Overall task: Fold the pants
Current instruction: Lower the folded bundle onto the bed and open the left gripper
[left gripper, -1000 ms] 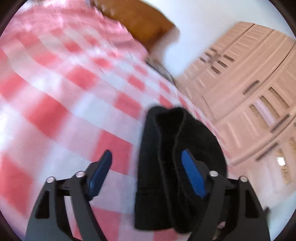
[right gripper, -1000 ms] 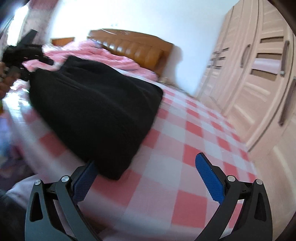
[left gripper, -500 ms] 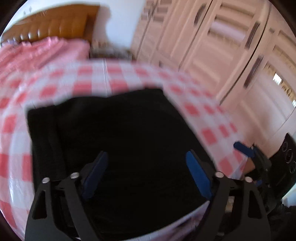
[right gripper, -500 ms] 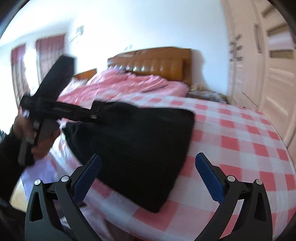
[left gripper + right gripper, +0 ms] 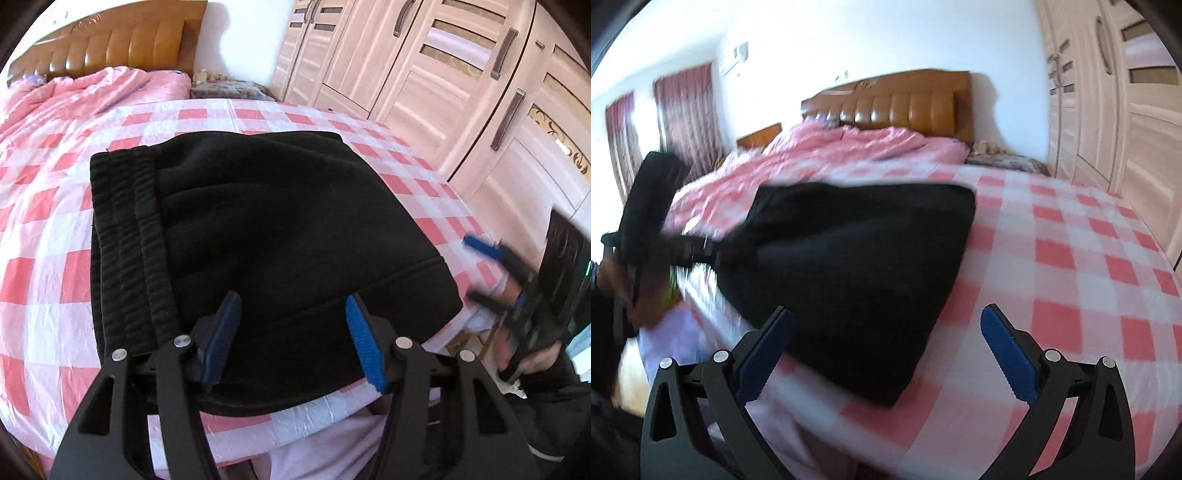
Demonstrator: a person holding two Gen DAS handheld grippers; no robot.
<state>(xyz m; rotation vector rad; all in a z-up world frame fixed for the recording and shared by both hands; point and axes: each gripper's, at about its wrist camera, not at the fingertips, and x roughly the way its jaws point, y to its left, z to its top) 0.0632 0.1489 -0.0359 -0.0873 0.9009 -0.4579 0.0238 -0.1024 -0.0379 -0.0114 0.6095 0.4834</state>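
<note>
The black pants (image 5: 266, 221) lie folded into a thick rectangle on the red-and-white checked sheet (image 5: 44, 295), ribbed waistband (image 5: 125, 240) to the left. My left gripper (image 5: 294, 339) hovers over their near hem edge. Its jaws are closing, the fabric lies between the blue pads, and the pads do not press on it. My right gripper (image 5: 886, 350) stands wide open just in front of the near corner of the pants (image 5: 857, 258), holding nothing. It shows blurred at the right bed edge (image 5: 476, 269). The left gripper (image 5: 701, 251), in a hand, sits at the pants' left edge.
A crumpled pink quilt (image 5: 74, 92) and a brown padded headboard (image 5: 110, 40) lie at the far end of the bed. Pale wardrobe doors (image 5: 461, 74) run along the right side. The bed's near edge drops off just under both grippers.
The left wrist view swung from beside the pants to above their near edge, and its jaws have narrowed. The right gripper drew back a little and turned toward the headboard, still open.
</note>
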